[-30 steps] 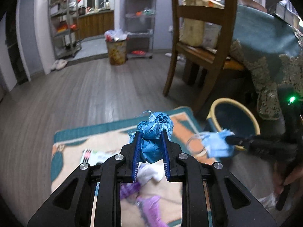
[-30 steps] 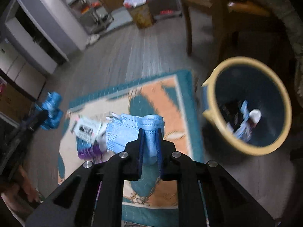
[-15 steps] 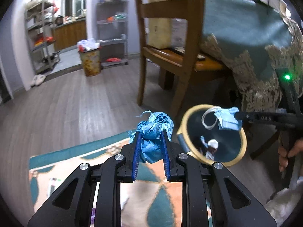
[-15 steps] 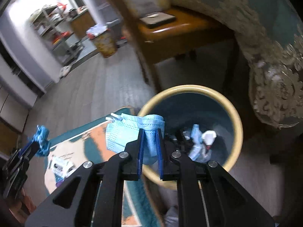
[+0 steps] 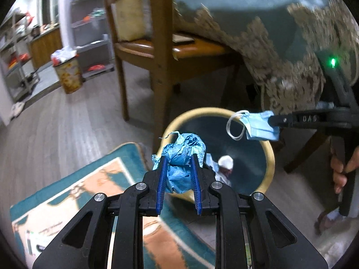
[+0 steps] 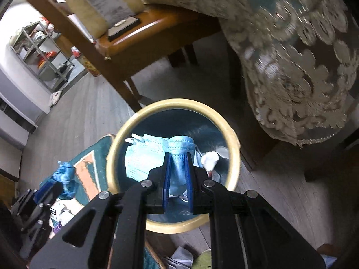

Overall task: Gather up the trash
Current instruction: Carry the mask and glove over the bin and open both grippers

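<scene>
Left wrist view is showing the left tool [image 5: 178,168] pinching a crumpled blue wad [image 5: 182,157] between its blue pads, jaws nearly closed around it, the wad bulging above the tips. Just beyond the wad, the trash bin [image 5: 270,157] with its yellow rim is standing on the wooden floor [image 5: 67,125], holding a white scrap and other litter at its bottom. To the right of this tool, the right tool [image 5: 274,120] is reaching in sideways, gripping a light blue face mask [image 5: 258,127] over the bin's mouth, with a person's fingers [image 5: 338,170] wrapping its handle. Below and left of the left tool, a teal and orange rug [image 5: 94,192] is lying beside the bin. Past the bin, a wooden chair [image 5: 161,51] and a draped tablecloth [image 5: 280,67] are standing.

Right wrist view is showing the right tool [image 6: 178,168] clamping the face mask [image 6: 145,154] in narrowly set jaws, directly above the bin [image 6: 234,143] opening. Far to its left, the left tool [image 6: 57,185] is carrying the blue wad [image 6: 65,177] above the rug [image 6: 86,172].
</scene>
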`<state>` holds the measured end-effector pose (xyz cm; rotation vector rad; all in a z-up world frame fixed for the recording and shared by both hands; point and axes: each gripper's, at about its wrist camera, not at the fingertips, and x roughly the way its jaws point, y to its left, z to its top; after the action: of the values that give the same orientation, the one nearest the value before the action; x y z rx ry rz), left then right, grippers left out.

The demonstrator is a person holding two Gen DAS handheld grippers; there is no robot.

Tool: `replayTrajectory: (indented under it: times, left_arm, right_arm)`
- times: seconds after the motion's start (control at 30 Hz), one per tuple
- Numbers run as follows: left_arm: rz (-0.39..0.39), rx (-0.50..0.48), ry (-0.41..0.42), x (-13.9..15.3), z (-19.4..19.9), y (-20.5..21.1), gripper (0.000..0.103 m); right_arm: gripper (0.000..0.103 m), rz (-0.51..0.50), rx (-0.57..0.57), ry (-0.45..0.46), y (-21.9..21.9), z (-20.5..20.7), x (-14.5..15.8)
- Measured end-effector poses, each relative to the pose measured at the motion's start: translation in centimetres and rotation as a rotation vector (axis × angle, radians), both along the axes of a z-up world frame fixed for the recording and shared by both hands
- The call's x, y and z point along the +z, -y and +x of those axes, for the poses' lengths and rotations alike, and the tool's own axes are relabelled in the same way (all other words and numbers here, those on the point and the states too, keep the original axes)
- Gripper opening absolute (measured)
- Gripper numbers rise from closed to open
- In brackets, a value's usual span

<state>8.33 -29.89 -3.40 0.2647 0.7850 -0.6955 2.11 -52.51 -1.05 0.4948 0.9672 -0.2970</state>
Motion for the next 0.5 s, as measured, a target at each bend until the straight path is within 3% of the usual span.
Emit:
replayTrajectory:
  times: [0.4, 0.5]
  left_arm:
    - [0.046, -0.039, -0.045, -4.1, 1.0, 3.3, 0.023]
    - [0.036, -0.029, -0.050, -4.3, 1.4, 3.5, 0.023]
  right_arm:
    - [0.012, 0.034, -0.019, -0.055, 0.6, 0.2, -2.0]
    - [0.022, 0.045, -0.028, -0.033, 0.5, 0.1, -1.8]
